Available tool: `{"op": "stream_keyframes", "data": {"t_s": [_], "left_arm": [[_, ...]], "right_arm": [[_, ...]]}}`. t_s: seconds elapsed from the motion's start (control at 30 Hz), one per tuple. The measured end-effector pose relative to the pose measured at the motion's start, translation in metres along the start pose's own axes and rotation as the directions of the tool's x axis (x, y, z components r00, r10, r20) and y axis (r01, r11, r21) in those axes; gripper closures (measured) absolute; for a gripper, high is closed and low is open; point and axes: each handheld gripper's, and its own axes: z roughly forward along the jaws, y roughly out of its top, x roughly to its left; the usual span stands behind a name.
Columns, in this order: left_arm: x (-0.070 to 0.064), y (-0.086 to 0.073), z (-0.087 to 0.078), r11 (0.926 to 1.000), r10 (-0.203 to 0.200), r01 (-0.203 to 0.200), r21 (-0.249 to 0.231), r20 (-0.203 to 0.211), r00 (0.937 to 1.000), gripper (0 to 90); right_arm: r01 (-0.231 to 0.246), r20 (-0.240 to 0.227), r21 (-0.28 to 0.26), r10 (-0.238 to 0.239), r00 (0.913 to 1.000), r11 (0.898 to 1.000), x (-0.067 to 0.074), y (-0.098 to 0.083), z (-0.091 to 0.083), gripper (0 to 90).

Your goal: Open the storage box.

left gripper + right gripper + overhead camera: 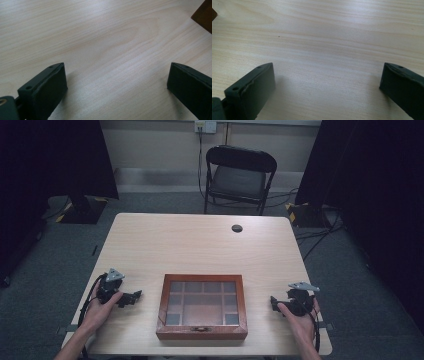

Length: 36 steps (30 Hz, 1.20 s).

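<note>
Wooden box [202, 307] with glass lid, closed, centred near tabletop [200, 245] front edge. Left hand-held gripper [134, 297] and right hand-held gripper [274, 302] flanking, both spread wide, empty.

Light wood tabletop [200, 245] carried a wooden box [202, 306] with a glass lid, divided compartments visible inside, at the 6 o'clock edge. Left gripper [134, 297] sat at 8 o'clock, held by the left hand [100, 307], fingers aimed toward the box, apart from it. Right gripper [274, 302] sat at 4 o'clock in the right hand [300, 312], also apart from the box. Black folding chair [239, 177] stood beyond the 12 o'clock edge. A dark round hole [237, 228] sat near 1 o'clock.
</note>
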Motion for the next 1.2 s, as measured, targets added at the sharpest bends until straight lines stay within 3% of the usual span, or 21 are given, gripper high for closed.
{"op": "stream_keyframes", "data": {"t_s": [0.33, 0.4, 0.43, 0.47, 0.53, 0.6, 0.67, 0.73, 0.8, 0.83, 1.13, 1.17, 1.2], "left_arm": [[0.0, 0.0, 0.0, 1.0, 0.001, -0.001, 0.0, 0.001, 1.0, 1.8], [0.002, -0.001, -0.001, 0.9998, 0.017, -0.017, 0.003, 0.014, 0.9998, 1.7], [0.002, -0.001, -0.001, 0.9998, 0.017, -0.017, 0.003, 0.014, 0.9998, 1.1], [0.003, -0.001, -0.001, 0.9997, 0.022, -0.022, 0.008, 0.012, 0.9997, 0.9], [0.003, -0.001, -0.001, 0.9997, 0.022, -0.022, 0.008, 0.012, 0.9997, 0.9], [0.003, -0.001, -0.001, 0.9997, 0.022, -0.022, 0.008, 0.012, 0.9997, 0.9], [0.003, -0.001, -0.001, 0.9997, 0.022, -0.022, 0.008, 0.012, 0.9997, 0.9], [0.003, -0.001, -0.001, 0.9997, 0.022, -0.022, 0.009, 0.012, 0.9997, 0.9], [0.003, -0.001, -0.001, 0.9997, 0.022, -0.022, 0.009, 0.012, 0.9997, 0.8], [0.003, 0.0, -0.001, 0.9995, 0.029, -0.03, 0.012, 0.009, 0.9995, 0.5], [0.003, 0.0, -0.001, 0.9995, 0.028, -0.028, 0.012, 0.01, 0.9995, 0.2], [0.003, 0.0, 0.0, 0.9997, 0.022, -0.022, 0.007, 0.01, 0.9997, 0.2], [0.003, 0.0, -0.001, 0.9995, 0.028, -0.028, 0.012, 0.01, 0.9996, 0.2]], "right_arm": [[-0.009, 0.0, 0.016, 0.009, 1.0, 1.0, -0.001, 0.002, 0.0, 1.0], [-0.025, 0.004, 0.012, 0.025, 0.9997, 1.0, -0.003, 0.005, -0.004, 17.8], [-0.031, -0.023, 0.009, 0.031, 0.9992, 0.999, -0.004, 0.006, -0.005, 21.7], [-0.035, -0.049, 0.006, 0.035, 0.9982, 0.999, -0.005, 0.008, -0.006, 19.9], [-0.046, -0.048, 0.008, 0.046, 0.9978, 0.999, -0.005, 0.009, -0.007, 17.5], [-0.037, -0.052, -0.007, 0.036, 0.998, 0.999, -0.002, 0.012, -0.011, 23.4], [-0.033, -0.086, -0.018, 0.032, 0.9958, 0.999, 0.001, 0.014, -0.014, 24.9], [-0.044, -0.136, -0.044, 0.037, 0.99, 0.998, 0.002, 0.016, -0.017, 29.5], [-0.041, -0.142, -0.057, 0.033, 0.9894, 0.998, 0.003, 0.017, -0.019, 31.6], [-0.028, -0.167, -0.075, 0.015, 0.9859, 0.997, 0.006, 0.02, -0.024, 35.9], [0.016, -0.265, -0.117, -0.047, 0.963, 0.993, 0.019, 0.027, -0.032, 45.1], [0.025, -0.297, -0.126, -0.062, 0.9529, 0.992, 0.024, 0.029, -0.035, 47.1], [0.03, -0.309, -0.132, -0.07, 0.9485, 0.991, 0.026, 0.03, -0.036, 48.1]]}}
